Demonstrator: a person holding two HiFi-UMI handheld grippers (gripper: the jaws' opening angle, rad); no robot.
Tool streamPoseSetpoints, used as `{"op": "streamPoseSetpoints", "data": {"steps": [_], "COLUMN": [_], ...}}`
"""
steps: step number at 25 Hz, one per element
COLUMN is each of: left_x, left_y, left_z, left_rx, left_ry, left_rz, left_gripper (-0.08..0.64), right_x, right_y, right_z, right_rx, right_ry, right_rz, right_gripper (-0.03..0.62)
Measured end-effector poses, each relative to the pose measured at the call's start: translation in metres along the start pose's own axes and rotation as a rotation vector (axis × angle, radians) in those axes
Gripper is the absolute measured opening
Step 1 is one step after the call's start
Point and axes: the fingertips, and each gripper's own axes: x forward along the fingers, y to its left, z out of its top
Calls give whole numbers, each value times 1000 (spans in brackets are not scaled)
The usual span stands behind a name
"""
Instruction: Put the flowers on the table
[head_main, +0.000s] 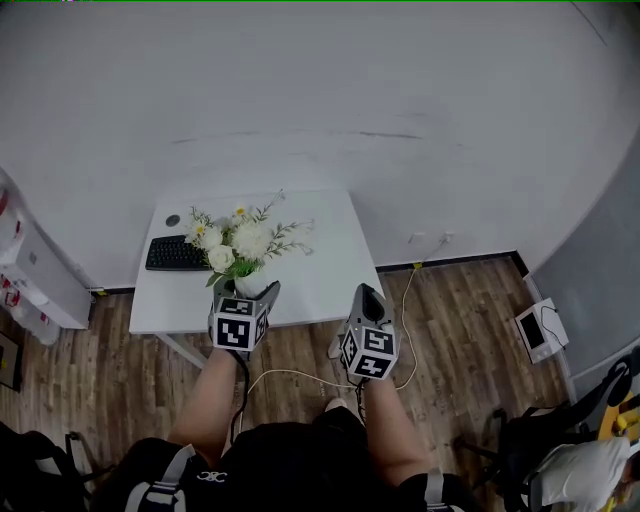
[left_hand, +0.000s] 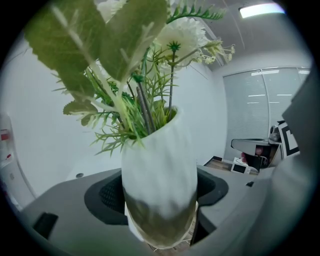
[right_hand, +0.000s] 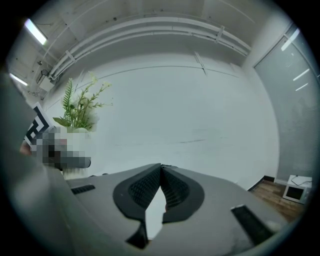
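The flowers (head_main: 243, 238), white blooms with green sprigs, stand in a white vase (left_hand: 160, 165). We hold it in our left gripper (head_main: 247, 294) at the near edge of the white surface (head_main: 322, 268), and the gripper's fingers stand wide, pressed on the vase's two sides. In the left gripper view a bit of wood shows under the vase's base, so we cannot say that it rests on anything.

A white wall (head_main: 320, 90) fills the far side, and the surface stands against it on a wooden floor (head_main: 455, 335). A black keyboard (head_main: 177, 254) lies at the surface's far left, just beside the blooms in the head view. Our right gripper (head_main: 368, 294) hovers at the surface's near right edge, its fingers closed together on nothing. A small dark round thing (head_main: 172, 220) sits behind the keyboard.
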Motion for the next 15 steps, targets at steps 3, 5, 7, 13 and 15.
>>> {"op": "streamPoseSetpoints", "data": {"steps": [3, 5, 7, 13, 15], "left_x": [27, 46, 66, 130, 147], "left_y": [0, 0, 4, 22, 26], "left_z": [3, 8, 17, 48, 55], "left_rx": [5, 12, 14, 18, 12], "left_ry": [15, 18, 13, 11, 11], "left_rz": [-8, -2, 10, 45, 56], "left_gripper": [377, 377, 378, 378, 379], "right_x": [26, 46, 70, 141, 160], "right_y": [-12, -22, -30, -52, -59], "right_z": [-2, -1, 0, 16, 18], "right_rx": [12, 17, 18, -18, -19], "right_ry": [5, 4, 5, -20, -20], "right_rz": [3, 11, 24, 46, 58], "right_gripper": [0, 0, 0, 0, 0]}}
